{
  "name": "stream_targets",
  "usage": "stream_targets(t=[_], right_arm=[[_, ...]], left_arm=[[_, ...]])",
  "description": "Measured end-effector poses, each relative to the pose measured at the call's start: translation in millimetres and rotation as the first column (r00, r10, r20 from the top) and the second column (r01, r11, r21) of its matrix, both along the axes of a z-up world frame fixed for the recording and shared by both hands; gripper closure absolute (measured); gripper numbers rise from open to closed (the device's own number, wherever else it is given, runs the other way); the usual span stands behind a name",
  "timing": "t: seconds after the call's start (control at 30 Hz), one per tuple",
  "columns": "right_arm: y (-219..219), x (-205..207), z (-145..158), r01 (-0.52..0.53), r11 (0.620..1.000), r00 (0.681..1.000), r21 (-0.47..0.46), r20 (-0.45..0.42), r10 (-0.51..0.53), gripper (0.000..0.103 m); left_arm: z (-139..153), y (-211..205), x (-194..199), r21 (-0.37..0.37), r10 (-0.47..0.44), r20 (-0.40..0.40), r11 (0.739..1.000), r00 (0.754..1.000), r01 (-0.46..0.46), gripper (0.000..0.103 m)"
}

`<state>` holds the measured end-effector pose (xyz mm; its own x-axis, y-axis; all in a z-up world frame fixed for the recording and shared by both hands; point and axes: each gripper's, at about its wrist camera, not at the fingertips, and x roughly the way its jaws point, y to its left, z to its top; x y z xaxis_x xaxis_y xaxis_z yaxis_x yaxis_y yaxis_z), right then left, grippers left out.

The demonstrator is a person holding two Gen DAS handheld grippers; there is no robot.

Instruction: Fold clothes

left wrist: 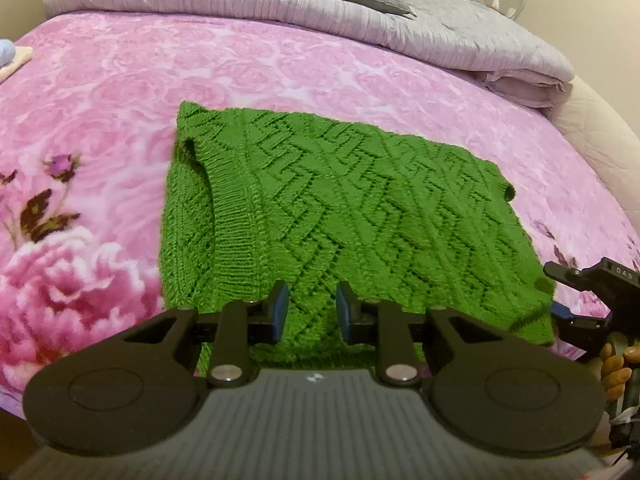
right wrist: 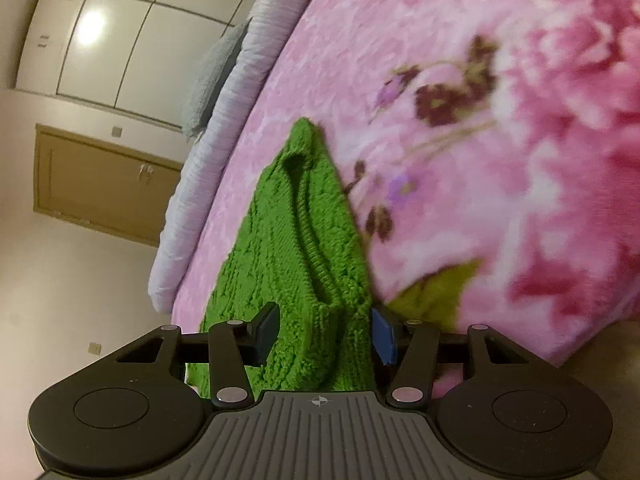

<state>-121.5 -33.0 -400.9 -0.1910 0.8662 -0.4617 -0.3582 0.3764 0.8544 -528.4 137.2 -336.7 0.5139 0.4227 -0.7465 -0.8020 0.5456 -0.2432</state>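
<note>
Left hand-held gripper (left wrist: 312,308): matte black body, ribbed grey top plate with a small white logo at centre, two round black discs either side, each with a shallow oval recess. Two black link arms on silver round-head pins carry black fingers with blue pads (left wrist: 280,306). Right hand-held gripper (right wrist: 326,334): same build, with a white crosshair mark on the ribbed plate. In the left wrist view, at the right edge, it shows as black parts with white lettering "DAS".
</note>
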Motion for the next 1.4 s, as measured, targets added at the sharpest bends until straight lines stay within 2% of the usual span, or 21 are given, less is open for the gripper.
stream_targets(t=[0.1,0.23,0.3,0.4,0.43,0.47,0.5,0.53,0.6,0.7,0.77,0.83,0.9,0.93,0.97,1.0,1.03,1.07,1.2,1.27,1.4], right_arm=[[8.0,-7.7,-0.9,-0.012,1.0,0.999,0.001,0.035,0.012,0.052],[20.0,-20.8,3.4,-0.031,0.998,0.991,-0.049,0.128,0.037,0.076],[24.9,-27.4,7.9,-0.042,0.995,0.983,-0.085,0.174,0.056,0.082],[38.3,-36.0,24.6,-0.055,0.983,0.957,-0.174,0.271,0.102,0.085],[43.7,-42.5,34.7,-0.062,0.978,0.935,-0.198,0.331,0.126,0.086],[49.7,-55.9,48.2,-0.078,0.974,0.882,-0.214,0.44,0.167,0.086],[55.6,-70.9,61.6,-0.096,0.969,0.812,-0.228,0.545,0.208,0.086],[61.5,-91.7,74.6,-0.128,0.965,0.715,-0.23,0.652,0.25,0.086],[72.8,-137.8,96.4,-0.205,0.949,0.487,-0.239,0.816,0.31,0.086],[82.7,-207.0,102.8,-0.345,0.9,0.19,-0.267,0.919,0.345,0.086],[82.1,-248.5,93.0,-0.434,0.847,0.035,-0.307,0.934,0.357,0.086],[84.5,-273.9,79.4,-0.499,0.793,-0.034,-0.349,0.923,0.384,0.086],[91.0,-289.5,62.1,-0.544,0.732,-0.073,-0.409,0.893,0.445,0.085],[95.1,-295.6,52.9,-0.56,0.701,-0.091,-0.441,0.874,0.478,0.081],[98.7,-300.8,44.3,-0.575,0.672,-0.107,-0.467,0.857,0.504,0.072],[99.5,-302.8,39.6,-0.585,0.661,-0.113,-0.469,0.855,0.507,0.069],[97.8,-303.3,39.4,-0.593,0.66,-0.111,-0.462,0.858,0.501,0.062],[98.2,-301.0,41.8,-0.599,0.658,-0.093,-0.457,0.855,0.51,0.059],[103.6,-272.4,65.1,-0.653,0.655,0.097,-0.381,0.816,0.571,0.056],[96.2,-251.5,87.3,-0.665,0.684,0.228,-0.301,0.79,0.569,0.056],[89.6,-187.9,108.9,-0.601,0.787,0.544,-0.139,0.65,0.531,0.056]], left_arm=[[-12.1,5.5,-2.5,-0.022,0.007,-0.001,1.0,1.0,-0.007,0.083],[-21.2,4.6,-2.8,0.007,-0.024,-0.002,1.0,1.0,0.024,0.083],[-20.5,3.7,-0.6,0.019,-0.039,-0.015,0.999,0.999,0.039,0.083],[-18.9,5.0,-2.8,0.007,-0.037,-0.002,0.999,0.999,0.037,0.083],[-18.2,5.8,-5.5,-0.005,-0.03,0.013,1.0,0.999,0.03,0.084],[-17.2,6.8,-10.1,-0.02,-0.022,0.034,1.0,0.999,0.022,0.085],[-16.3,7.7,-14.7,-0.036,-0.013,0.055,0.999,0.998,0.015,0.086],[-15.3,8.6,-19.2,-0.051,-0.004,0.075,0.999,0.997,0.008,0.086],[-13.1,9.1,-29.1,-0.076,0.015,0.111,0.997,0.994,-0.007,0.087],[-8.7,10.8,-46.2,-0.108,0.051,0.163,0.994,0.985,-0.034,0.087],[-5.8,12.3,-59.0,-0.134,0.086,0.195,0.989,0.977,-0.06,0.087],[-4.3,14.2,-69.1,-0.158,0.111,0.225,0.984,0.968,-0.076,0.087],[-3.5,15.3,-78.2,-0.181,0.135,0.251,0.979,0.959,-0.09,0.087],[-3.1,15.8,-82.6,-0.192,0.146,0.263,0.977,0.954,-0.096,0.087],[-2.6,15.3,-84.9,-0.194,0.15,0.268,0.976,0.952,-0.099,0.087],[-2.0,14.8,-87.2,-0.195,0.153,0.272,0.975,0.95,-0.102,0.087],[-1.5,14.2,-88.9,-0.196,0.156,0.274,0.975,0.949,-0.104,0.087],[-0.8,14.0,-90.6,-0.197,0.161,0.278,0.974,0.947,-0.108,0.087],[0.2,15.0,-94.7,-0.221,0.177,0.308,0.969,0.935,-0.11,0.087],[2.3,14.3,-93.9,-0.226,0.178,0.321,0.968,0.93,-0.108,0.087],[6.5,13.4,-89.3,-0.234,0.17,0.35,0.968,0.921,-0.09,0.087]])
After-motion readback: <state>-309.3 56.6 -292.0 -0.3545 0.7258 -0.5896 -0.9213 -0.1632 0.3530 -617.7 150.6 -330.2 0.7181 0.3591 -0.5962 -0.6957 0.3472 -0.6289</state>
